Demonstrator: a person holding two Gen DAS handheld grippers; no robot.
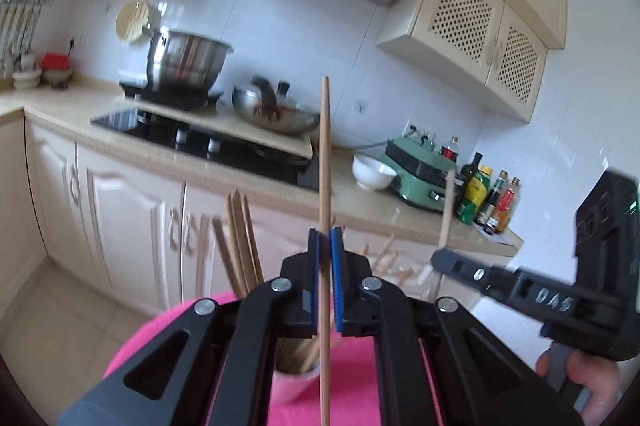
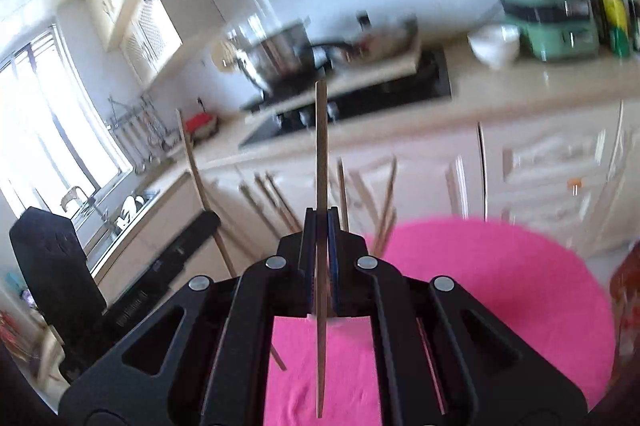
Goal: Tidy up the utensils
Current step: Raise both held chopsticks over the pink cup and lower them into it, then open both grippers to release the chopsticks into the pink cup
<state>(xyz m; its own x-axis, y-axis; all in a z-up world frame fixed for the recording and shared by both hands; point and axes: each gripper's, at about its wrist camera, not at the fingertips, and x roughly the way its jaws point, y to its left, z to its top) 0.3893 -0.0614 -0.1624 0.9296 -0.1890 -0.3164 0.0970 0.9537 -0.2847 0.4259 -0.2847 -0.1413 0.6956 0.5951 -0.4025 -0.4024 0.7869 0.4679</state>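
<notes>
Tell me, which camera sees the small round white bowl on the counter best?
The left wrist view: the small round white bowl is fairly sharp beside the green appliance. The right wrist view shows it smeared by blur.

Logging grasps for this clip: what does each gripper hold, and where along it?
Each holds one wooden chopstick, upright, gripped partway along its length: the left gripper holds a chopstick; the right gripper holds another chopstick.

Kitchen counter and stove behind a pink cloth

A steel pot (image 1: pixel 186 60) sits on the black cooktop (image 1: pixel 200 138) beside a wok (image 1: pixel 280 116); further right stand a white bowl (image 1: pixel 372 172), a green appliance (image 1: pixel 420 174) and bottles (image 1: pixel 486 200) (labels unreadable); pink cloth (image 2: pixel 492 290) below.
</notes>
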